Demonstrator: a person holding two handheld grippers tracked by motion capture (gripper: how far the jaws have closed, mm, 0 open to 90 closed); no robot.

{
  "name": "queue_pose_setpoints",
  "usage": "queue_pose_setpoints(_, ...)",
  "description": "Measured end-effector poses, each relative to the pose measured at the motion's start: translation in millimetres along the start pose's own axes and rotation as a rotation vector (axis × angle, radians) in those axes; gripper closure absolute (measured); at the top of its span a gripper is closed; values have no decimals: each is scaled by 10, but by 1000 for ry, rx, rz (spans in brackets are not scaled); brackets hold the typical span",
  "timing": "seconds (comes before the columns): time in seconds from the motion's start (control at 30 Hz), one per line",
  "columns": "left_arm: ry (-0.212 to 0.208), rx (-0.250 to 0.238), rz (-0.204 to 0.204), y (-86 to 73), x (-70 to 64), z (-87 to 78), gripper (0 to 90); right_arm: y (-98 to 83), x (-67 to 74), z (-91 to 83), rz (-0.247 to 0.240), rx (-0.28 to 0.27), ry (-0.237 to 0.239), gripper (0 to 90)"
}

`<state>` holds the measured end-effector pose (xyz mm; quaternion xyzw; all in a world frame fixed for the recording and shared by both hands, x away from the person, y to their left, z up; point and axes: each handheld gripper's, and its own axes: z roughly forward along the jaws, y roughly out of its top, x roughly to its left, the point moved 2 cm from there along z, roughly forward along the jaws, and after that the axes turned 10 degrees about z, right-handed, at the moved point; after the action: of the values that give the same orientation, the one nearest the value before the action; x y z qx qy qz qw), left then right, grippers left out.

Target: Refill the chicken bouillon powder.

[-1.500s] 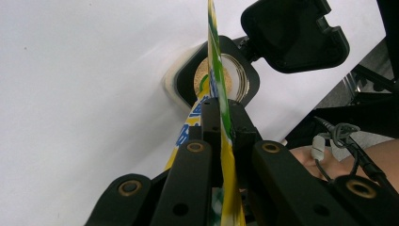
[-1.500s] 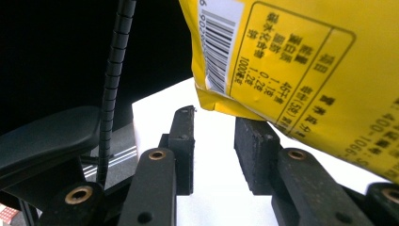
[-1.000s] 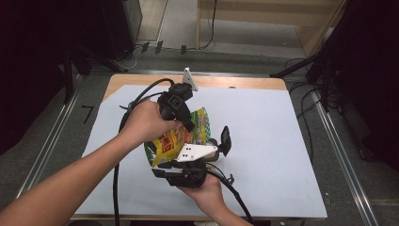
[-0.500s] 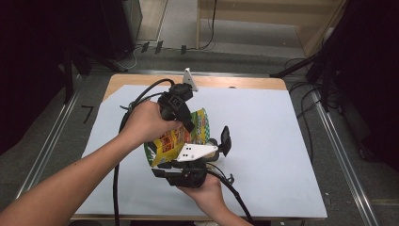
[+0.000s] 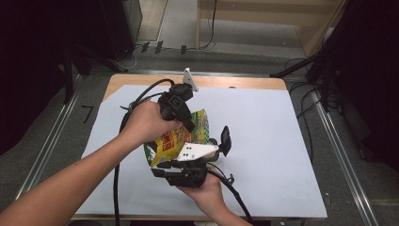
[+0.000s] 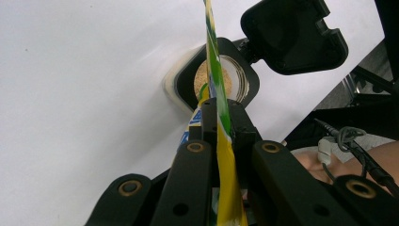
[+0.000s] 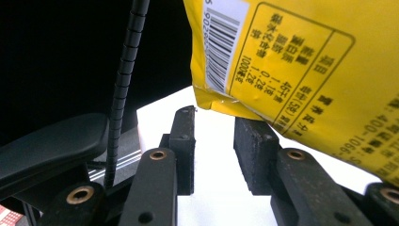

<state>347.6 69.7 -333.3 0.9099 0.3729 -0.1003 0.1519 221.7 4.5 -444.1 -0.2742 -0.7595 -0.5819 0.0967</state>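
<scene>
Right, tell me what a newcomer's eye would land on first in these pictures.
First, the bright yellow and green snack bag held up over the white sheet near the middle of the table, its edge pinched in the shut left gripper. Next, just below the bag in the left gripper view, a black container with its hinged lid flipped open and pale grains inside. The right gripper sits under the bag's lower corner, jaws apart.

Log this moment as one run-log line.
left gripper: shut on yellow packet | right gripper: open, under packet corner | jar: lid open, granules inside | packet tilted over jar
</scene>
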Motion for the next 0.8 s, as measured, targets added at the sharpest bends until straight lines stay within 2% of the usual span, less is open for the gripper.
queue_pose_setpoints(0.8,-2,-6,2,1,3,-7,891,23,16,-2,-8,0,-6,707)
